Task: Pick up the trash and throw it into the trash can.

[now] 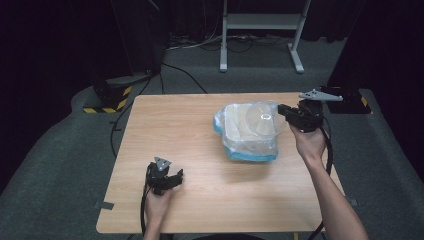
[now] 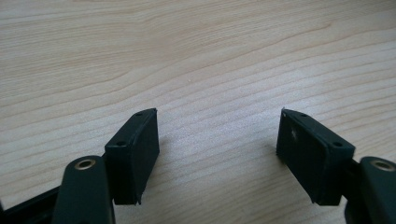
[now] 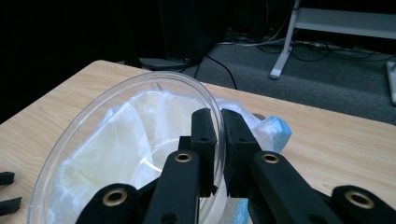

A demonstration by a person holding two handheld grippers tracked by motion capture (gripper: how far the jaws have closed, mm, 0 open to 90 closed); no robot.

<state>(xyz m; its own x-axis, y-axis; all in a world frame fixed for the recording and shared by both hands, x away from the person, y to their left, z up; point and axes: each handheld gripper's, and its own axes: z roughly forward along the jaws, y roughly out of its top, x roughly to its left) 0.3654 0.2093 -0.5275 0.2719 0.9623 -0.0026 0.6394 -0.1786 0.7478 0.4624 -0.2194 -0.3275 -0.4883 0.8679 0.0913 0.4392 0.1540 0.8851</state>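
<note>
Clamped on clear plastic bowl (image 3: 121,140) rim at 3 o'clock by right gripper (image 3: 219,140); probably light, stiff, slippery; left gripper (image 2: 217,154) agape, idle.

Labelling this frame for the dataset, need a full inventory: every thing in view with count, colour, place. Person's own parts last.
clear bowl: 1, transparent, held by its rim over the bag, right of table centre
plastic bag: 1, translucent white with blue edges, on the table under the bowl
table: 1, light wood, centre of the high view
metal stand: 1, light grey, on the floor behind the table
hazard-striped base: 1, black and yellow, floor at the table's far left corner
floor cables: several, black, grey carpet behind the table
left claw: 1, black, jaws apart, low over the table's near left
right claw: 1, black, jaws pinching the bowl rim
</note>
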